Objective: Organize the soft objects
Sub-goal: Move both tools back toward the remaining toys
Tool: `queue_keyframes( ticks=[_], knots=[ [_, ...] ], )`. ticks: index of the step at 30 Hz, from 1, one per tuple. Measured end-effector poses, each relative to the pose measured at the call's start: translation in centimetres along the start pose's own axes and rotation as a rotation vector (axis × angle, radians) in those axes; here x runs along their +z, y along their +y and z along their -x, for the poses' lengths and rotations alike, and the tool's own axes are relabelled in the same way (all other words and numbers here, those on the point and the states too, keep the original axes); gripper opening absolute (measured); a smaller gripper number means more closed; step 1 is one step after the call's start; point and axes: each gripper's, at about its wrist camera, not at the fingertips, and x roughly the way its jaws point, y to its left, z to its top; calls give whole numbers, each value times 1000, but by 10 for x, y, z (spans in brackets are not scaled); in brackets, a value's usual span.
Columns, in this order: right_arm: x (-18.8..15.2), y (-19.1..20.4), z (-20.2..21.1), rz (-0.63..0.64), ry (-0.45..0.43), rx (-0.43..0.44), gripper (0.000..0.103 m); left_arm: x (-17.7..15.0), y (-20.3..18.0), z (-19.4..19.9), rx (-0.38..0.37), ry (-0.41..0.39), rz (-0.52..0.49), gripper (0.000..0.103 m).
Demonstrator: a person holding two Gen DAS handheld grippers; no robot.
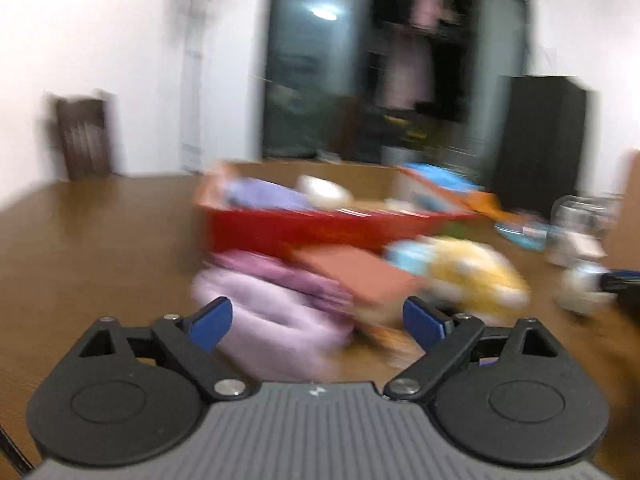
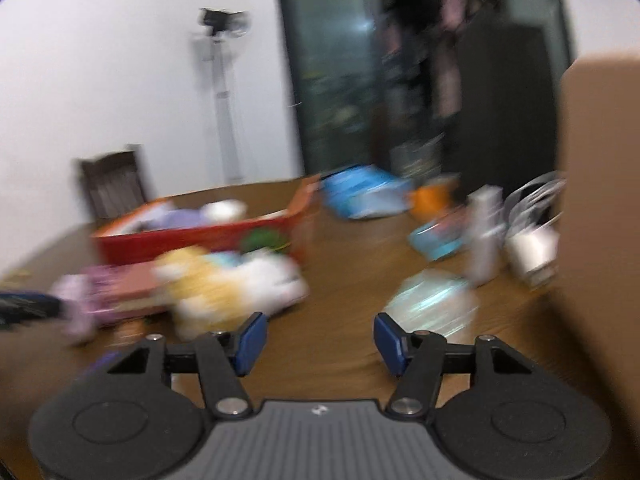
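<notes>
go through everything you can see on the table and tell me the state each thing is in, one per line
Left tool: open, nothing held.
Right tool: open, nothing held.
Red box: open-topped, soft things inside.
Pink cloth: folded, lying on the table.
Yellow and white plush toy: lying outside the box.
Blue pack: lying beyond the box.

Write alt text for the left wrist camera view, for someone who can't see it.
Blurred view along the open left gripper, its blue pads either side of a pale purple folded cloth on a wooden table. Behind lie a yellow plush toy and a red box holding soft items.
</notes>
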Motion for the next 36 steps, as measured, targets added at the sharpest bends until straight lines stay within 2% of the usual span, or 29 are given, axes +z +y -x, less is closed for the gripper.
queue_keyframes(
  ticks=[1,2,7,9,10,11,13,15,17,19,21,23,24,26,27,28,29,31,33,34,35,36],
  knots=[
    [3,-5,-8,6,5,-33,60,0,4,-8,50,10,-12,95],
    [6,-9,-18,13,24,-60,60,0,7,-14,56,26,-16,95],
    [8,-15,-58,48,91,-129,60,0,14,-39,17,92,61,95],
    [7,-13,-62,50,93,-125,59,-2,14,-39,6,88,70,83],
    [8,-10,-61,44,86,-91,59,-3,13,-38,-10,93,70,63],
    [8,-7,-58,34,78,-37,59,-4,14,-36,-24,109,68,52],
    [8,1,-53,18,74,81,55,-8,12,-25,-54,112,59,41],
    [9,12,-45,24,66,180,54,-12,8,-11,-91,110,48,39],
    [10,28,-36,38,49,248,54,-18,3,3,-179,117,43,38],
    [10,41,-28,48,42,297,54,-25,-5,15,-228,115,-9,43],
    [10,55,-22,71,37,328,54,-32,-11,26,-199,102,-70,46],
    [11,71,-14,95,30,371,55,-35,-6,33,-186,96,-79,54],
    [10,74,-13,99,29,384,55,-35,-1,36,-157,91,-74,55],
    [10,79,-9,107,31,381,58,-32,5,38,-30,76,-62,73],
    [7,82,-9,115,33,359,61,-28,7,40,32,47,-50,75],
    [5,83,-9,121,37,332,63,-23,9,44,59,13,-32,74],
    [2,81,-8,122,42,307,63,-17,9,49,41,-14,-5,73],
    [-3,77,-7,111,41,272,63,-3,3,56,-79,-57,65,74],
    [-4,68,-3,97,20,246,63,6,-13,44,-211,-12,107,68],
    [-3,66,-2,98,14,228,63,8,-25,29,-250,34,91,60],
    [-2,64,-3,106,15,205,63,8,-36,14,-244,74,59,52],
    [-2,60,-5,113,16,185,63,6,-48,-3,-200,116,24,49]
  ],
)
